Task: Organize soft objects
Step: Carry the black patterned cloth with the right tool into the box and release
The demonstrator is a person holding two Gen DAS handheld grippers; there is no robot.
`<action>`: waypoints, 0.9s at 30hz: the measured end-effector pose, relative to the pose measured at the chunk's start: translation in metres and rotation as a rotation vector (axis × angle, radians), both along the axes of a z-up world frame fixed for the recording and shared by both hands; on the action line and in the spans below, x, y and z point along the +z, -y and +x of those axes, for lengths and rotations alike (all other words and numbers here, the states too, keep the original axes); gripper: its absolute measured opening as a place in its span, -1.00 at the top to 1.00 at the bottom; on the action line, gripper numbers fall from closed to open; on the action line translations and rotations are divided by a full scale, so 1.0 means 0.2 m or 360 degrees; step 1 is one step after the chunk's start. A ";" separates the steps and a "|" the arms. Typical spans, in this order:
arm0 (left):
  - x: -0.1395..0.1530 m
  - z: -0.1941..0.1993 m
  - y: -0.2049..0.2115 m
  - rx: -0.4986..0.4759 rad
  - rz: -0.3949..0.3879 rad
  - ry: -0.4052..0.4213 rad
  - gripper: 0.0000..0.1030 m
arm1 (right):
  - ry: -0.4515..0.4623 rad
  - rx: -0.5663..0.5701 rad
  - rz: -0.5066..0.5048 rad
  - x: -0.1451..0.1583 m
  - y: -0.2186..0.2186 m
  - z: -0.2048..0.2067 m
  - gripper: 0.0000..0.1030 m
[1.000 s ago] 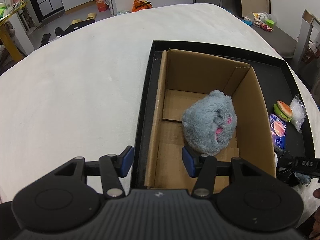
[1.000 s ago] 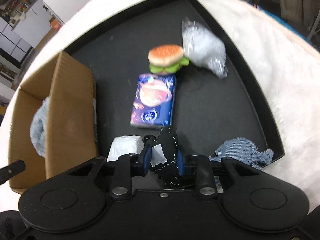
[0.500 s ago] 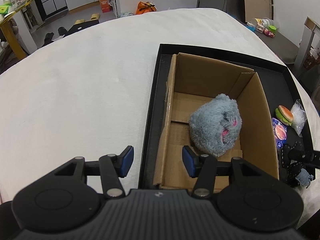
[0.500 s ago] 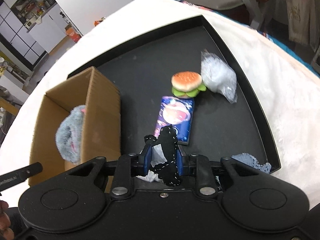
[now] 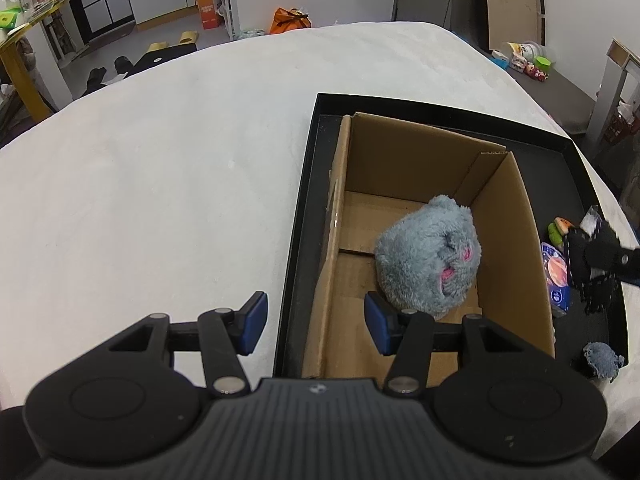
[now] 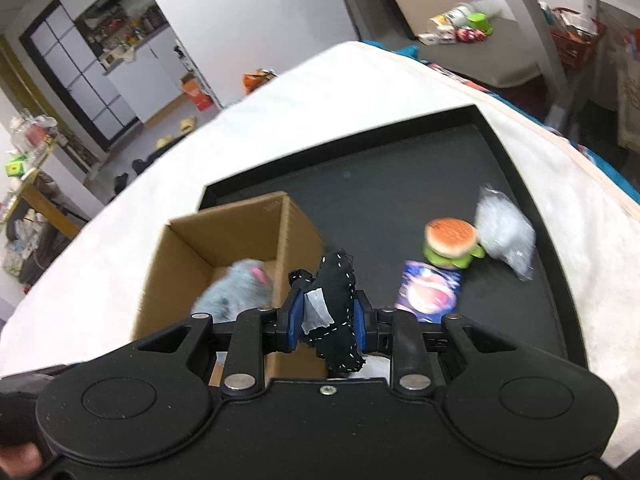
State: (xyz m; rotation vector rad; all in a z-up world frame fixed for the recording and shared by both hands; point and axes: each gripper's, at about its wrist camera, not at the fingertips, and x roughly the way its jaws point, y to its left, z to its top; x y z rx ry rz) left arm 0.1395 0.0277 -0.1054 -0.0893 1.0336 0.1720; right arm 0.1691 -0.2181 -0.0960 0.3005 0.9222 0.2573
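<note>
The black stitched felt piece [image 6: 335, 312] with white running stitches and a white tag is pinched between the right gripper [image 6: 328, 318] pads, held up off the tray, just right of the cardboard box [image 6: 224, 256] wall. My guess is it's carried high like that so it clears the box wall before going in with the rest.

The gray plush toy [image 5: 430, 258] already sits inside the box, against the right-hand wall, so that's clearly the collecting spot. The left gripper [image 5: 316, 322] hovers over the near left wall of the box, jaws wide apart and holding nothing, probably just parked out of the way.

Waiting on the black tray [image 6: 532, 200]: a burger toy [image 6: 451, 242], a crinkly clear bag [image 6: 505, 236], a blue printed packet [image 6: 429, 292] and a scrap of denim [image 5: 602, 360].
</note>
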 end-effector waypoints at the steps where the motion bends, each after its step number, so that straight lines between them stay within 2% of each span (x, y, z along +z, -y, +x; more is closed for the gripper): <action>1: 0.00 0.00 0.00 0.0001 -0.0002 0.0002 -0.01 | 0.0024 0.0015 -0.0005 0.02 -0.02 0.00 0.50; 10: -0.02 0.01 -0.01 0.0006 -0.0019 0.0016 0.01 | 0.0228 0.0159 0.0047 0.10 -0.16 0.03 0.50; 20: -0.06 0.03 -0.03 0.0009 -0.0067 0.0012 0.10 | 0.0248 0.0264 0.0058 0.11 -0.30 0.08 0.49; 23: -0.07 0.04 -0.04 0.0018 -0.0084 0.0013 0.25 | 0.0246 0.0282 0.0047 0.11 -0.33 0.09 0.48; 25: -0.08 0.04 -0.05 0.0023 -0.0089 0.0008 0.51 | 0.0243 0.0294 0.0045 0.11 -0.36 0.10 0.48; 27: -0.09 0.05 -0.06 0.0037 -0.0088 -0.0008 0.64 | 0.0240 0.0304 0.0046 0.11 -0.39 0.11 0.48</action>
